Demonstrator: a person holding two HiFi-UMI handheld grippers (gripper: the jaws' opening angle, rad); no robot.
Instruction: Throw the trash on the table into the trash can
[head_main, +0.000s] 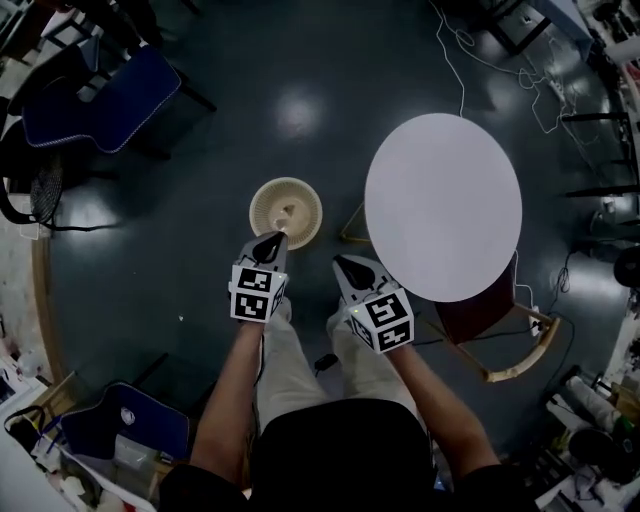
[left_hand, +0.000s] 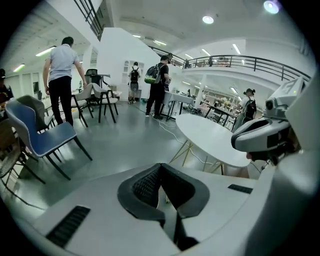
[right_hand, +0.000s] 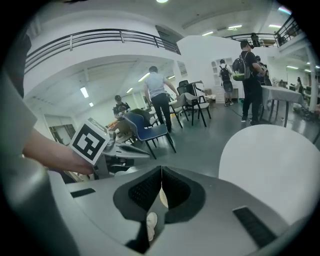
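Between the round white table (head_main: 443, 205) and a blue chair (head_main: 100, 98), dark floor (head_main: 200, 260) lies open; cables (head_main: 460, 60) trail past the table's far edge. Trash can (head_main: 262, 200) stands on the floor just left of the table, something pale inside, unclear what. Left gripper (head_main: 270, 243) hovers over its near rim, right gripper (head_main: 345, 263) by the table's edge. Both pairs of jaws are pressed together, gripping nothing.

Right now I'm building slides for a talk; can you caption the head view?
The left gripper and right gripper, both shut, held beside a cream trash can and a bare round white table.
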